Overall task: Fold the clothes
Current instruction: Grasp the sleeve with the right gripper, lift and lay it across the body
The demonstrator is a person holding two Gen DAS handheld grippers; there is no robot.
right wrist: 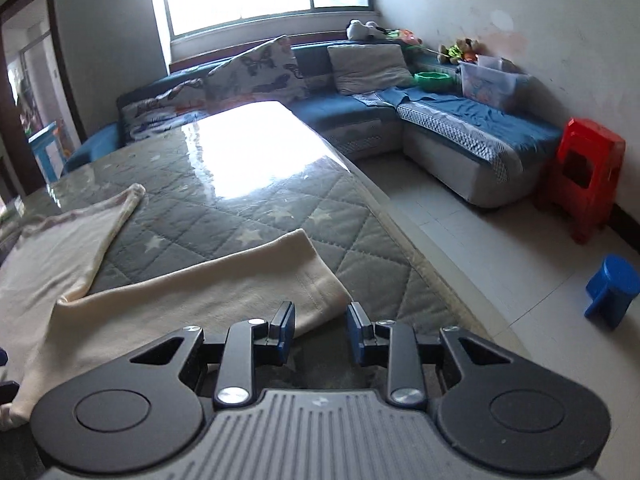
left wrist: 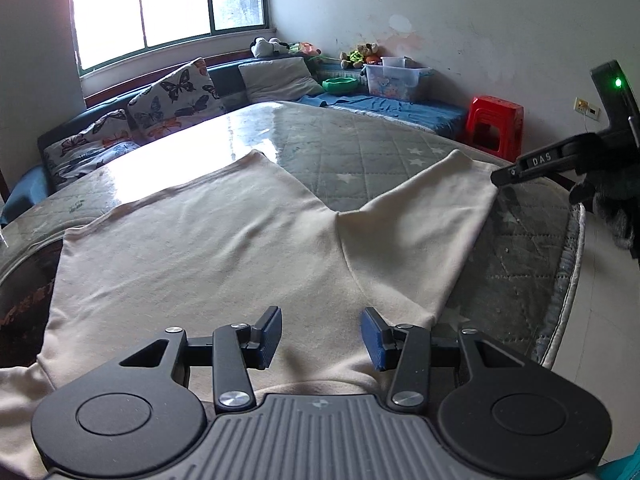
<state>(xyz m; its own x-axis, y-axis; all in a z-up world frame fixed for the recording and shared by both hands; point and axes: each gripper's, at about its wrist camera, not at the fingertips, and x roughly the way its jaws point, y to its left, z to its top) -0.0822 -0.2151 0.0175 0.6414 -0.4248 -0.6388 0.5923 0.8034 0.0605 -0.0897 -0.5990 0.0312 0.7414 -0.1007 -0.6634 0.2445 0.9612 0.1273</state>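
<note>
cream garment (left wrist: 224, 240) lies spread flat on a quilted grey star-print table cover (left wrist: 360, 148), its body reaching toward the window glare and one sleeve (left wrist: 424, 216) angled out to the table's right edge; the cloth looks smooth with only soft creases. left gripper (left wrist: 321, 338) hovers over the near part near the shoulder, its blue pads spread well apart with nothing pinched between them. right gripper (right wrist: 321, 330) sits at the sleeve's cuff end (right wrist: 316, 280), jaws parted more narrowly, the left pad at the cloth's edge, with bare cover in the gap; no grip on the fabric is visible
</note>
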